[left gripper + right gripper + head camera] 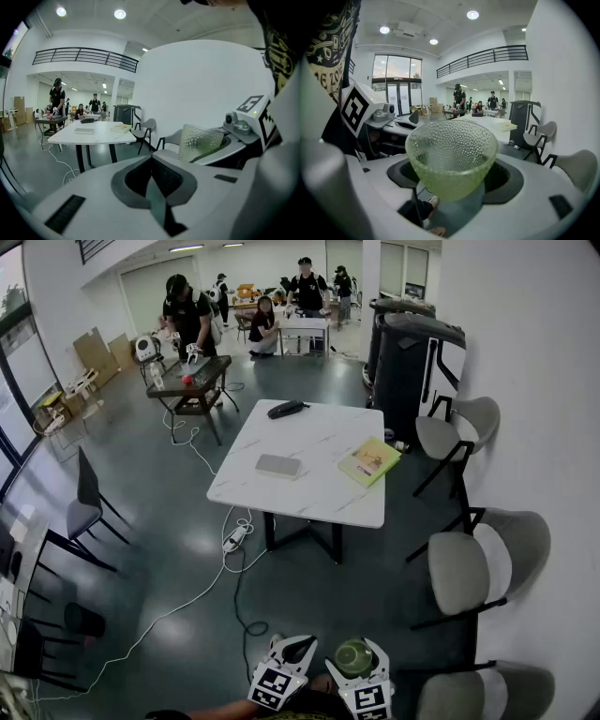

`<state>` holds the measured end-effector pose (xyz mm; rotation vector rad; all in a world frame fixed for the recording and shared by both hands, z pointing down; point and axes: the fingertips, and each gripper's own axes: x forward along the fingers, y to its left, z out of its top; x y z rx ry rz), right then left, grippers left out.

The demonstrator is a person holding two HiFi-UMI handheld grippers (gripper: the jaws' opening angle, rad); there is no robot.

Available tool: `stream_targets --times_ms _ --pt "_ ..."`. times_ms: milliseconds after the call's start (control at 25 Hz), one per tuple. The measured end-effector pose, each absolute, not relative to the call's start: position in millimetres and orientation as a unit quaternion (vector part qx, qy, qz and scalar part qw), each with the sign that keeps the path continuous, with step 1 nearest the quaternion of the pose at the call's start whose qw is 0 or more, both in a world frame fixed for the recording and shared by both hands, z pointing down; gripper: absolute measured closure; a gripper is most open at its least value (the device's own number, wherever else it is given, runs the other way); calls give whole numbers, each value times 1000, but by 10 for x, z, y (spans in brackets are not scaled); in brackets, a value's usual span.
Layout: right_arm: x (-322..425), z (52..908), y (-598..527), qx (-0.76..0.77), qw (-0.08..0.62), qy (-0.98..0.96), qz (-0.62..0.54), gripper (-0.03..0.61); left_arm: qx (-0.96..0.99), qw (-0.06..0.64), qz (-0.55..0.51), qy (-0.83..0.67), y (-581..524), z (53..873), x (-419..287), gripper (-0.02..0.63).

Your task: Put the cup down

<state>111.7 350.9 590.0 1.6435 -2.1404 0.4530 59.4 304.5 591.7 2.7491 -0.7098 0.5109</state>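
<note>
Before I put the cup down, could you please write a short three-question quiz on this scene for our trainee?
1. True or false: the left gripper has its jaws apart.
2. What sits between the jaws of the right gripper? A a book; B a green dimpled cup; C nothing.
3. How many things lie on the white table?
Key: 1 false, the jaws are together and hold nothing. 2 B. 3 three: a yellow-green book, a grey flat box and a black object.
</note>
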Motion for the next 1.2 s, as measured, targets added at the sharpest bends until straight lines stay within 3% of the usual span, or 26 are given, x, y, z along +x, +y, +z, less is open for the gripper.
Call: stream_targets --times_ms 1200 --pt "979 5870 3135 588 193 -768 165 199 940 144 168 -260 2726 5953 410 604"
